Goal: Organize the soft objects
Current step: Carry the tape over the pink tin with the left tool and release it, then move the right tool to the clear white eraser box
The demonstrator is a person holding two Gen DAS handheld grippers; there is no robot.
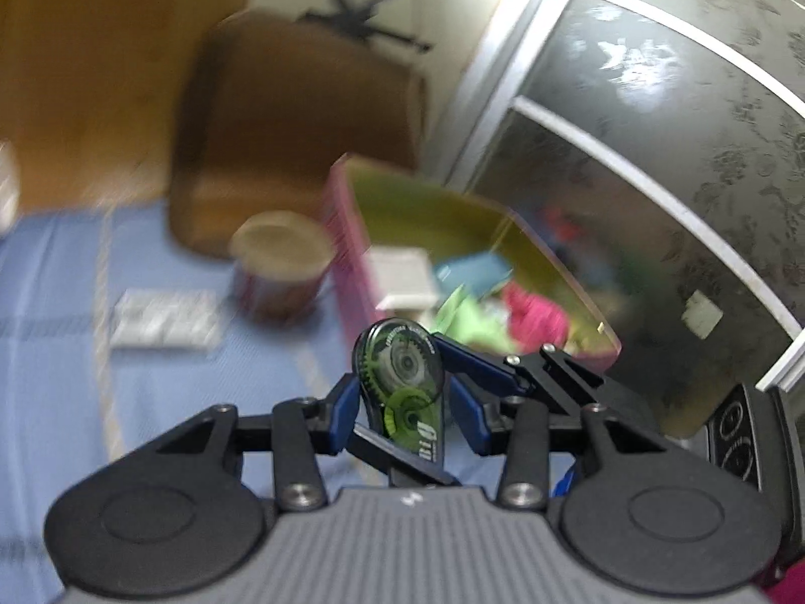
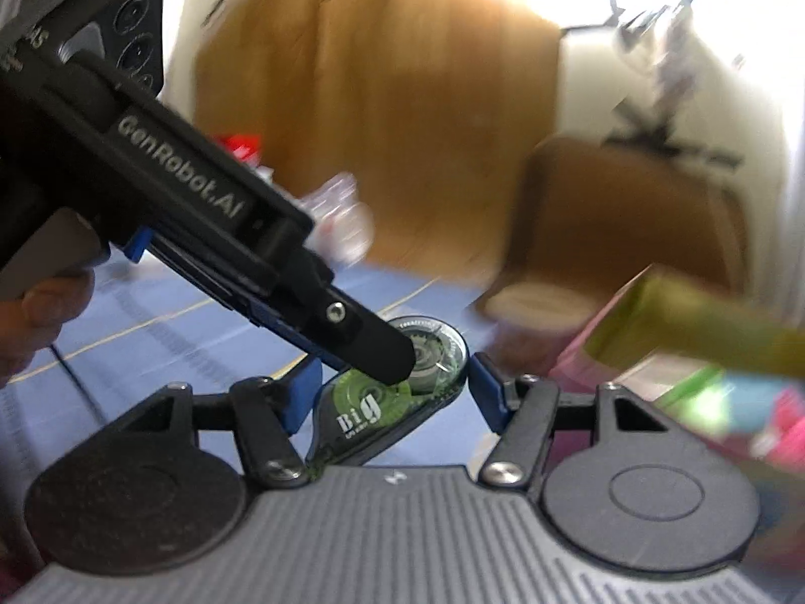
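Blue bedding (image 1: 55,272) is seen beyond the jaws. Clamped in the left gripper (image 1: 402,402), a correction tape dispenser (image 1: 402,377) lies between the right gripper's (image 2: 392,392) released jaws; the pink bin (image 1: 352,251) ahead is partly filled, so transfer is judged pending.

blue sheet (image 1: 60,272) under cup (image 1: 282,261), bin (image 1: 347,231)

left gripper (image 1: 402,397) clamps a correction tape dispenser (image 1: 402,377); right gripper (image 2: 392,392), jaws apart, flanks it, with a hand (image 2: 35,312) at far left.
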